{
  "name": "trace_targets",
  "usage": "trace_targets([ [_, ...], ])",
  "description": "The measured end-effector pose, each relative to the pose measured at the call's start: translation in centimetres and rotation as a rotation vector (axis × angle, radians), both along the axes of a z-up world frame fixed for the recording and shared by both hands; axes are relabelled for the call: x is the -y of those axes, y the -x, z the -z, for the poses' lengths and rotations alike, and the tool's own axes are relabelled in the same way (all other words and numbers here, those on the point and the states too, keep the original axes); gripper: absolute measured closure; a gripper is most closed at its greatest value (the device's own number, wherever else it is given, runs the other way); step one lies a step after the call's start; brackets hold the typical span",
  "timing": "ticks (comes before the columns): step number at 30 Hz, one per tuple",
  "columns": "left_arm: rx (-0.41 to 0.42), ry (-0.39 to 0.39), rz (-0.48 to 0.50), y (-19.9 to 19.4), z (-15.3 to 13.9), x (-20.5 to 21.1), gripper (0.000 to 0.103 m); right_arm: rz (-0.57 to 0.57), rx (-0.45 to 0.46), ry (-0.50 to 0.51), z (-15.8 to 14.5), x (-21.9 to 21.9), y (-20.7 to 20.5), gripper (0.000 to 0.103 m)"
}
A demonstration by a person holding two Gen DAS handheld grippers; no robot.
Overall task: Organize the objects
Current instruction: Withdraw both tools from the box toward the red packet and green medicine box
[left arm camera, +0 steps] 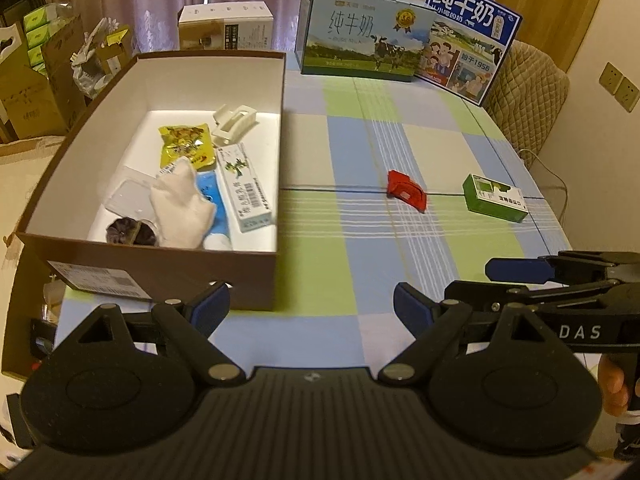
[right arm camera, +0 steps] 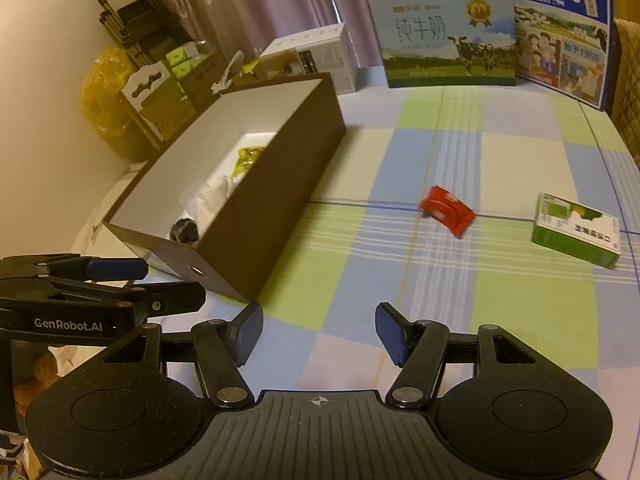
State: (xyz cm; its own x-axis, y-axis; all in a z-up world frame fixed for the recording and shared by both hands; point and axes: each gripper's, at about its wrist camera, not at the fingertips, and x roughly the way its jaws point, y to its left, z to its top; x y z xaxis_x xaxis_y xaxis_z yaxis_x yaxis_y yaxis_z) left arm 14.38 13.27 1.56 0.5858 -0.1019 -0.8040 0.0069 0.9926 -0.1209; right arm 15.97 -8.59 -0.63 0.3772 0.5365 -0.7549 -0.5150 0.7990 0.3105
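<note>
Ahead of both grippers, out on the checked tablecloth (left arm camera: pixel 320 216), lie a red packet (left arm camera: pixel 406 189) and, to its right, a green-and-white carton (left arm camera: pixel 494 198) — both well apart from the fingers. The left gripper (left arm camera: pixel 310 307) hangs with its jaws spread wide and nothing between them, just beside the near corner of the brown box (left arm camera: pixel 160 276). The right gripper (right arm camera: pixel 319 333) is part-open and empty too. Inside the box sit a white cloth (left arm camera: pixel 182 204), a yellow snack packet (left arm camera: pixel 185 145), a white hair claw (left arm camera: pixel 234 120) and a long white tube box (left arm camera: pixel 246 186).
</note>
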Motion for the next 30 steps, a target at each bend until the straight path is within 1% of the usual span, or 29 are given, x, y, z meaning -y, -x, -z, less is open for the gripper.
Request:
trace_targets([
  [6, -0.029, 0.015, -0.003, -0.5, 1.1, 2.7, 0.016, 0.025, -0.021, 0.013, 0.6, 3.2, -0.8, 0.044],
  [15, -0.062, 0.036, 0.025, -1.8, 3.0, 6.9, 0.016, 0.078, -0.039, 0.035, 1.6, 7.6, -1.9, 0.044],
  [24, -0.063, 0.049, 0.056, -3.7, 4.3, 10.3, 0.016, 0.159, -0.046, 0.044, 2.8, 11.2, -3.8, 0.044],
  [30, -0.059, 0.033, 0.068, -5.6, 5.2, 12.1, 0.016, 0.207, -0.063, 0.047, 3.9, 13.2, -5.1, 0.044],
])
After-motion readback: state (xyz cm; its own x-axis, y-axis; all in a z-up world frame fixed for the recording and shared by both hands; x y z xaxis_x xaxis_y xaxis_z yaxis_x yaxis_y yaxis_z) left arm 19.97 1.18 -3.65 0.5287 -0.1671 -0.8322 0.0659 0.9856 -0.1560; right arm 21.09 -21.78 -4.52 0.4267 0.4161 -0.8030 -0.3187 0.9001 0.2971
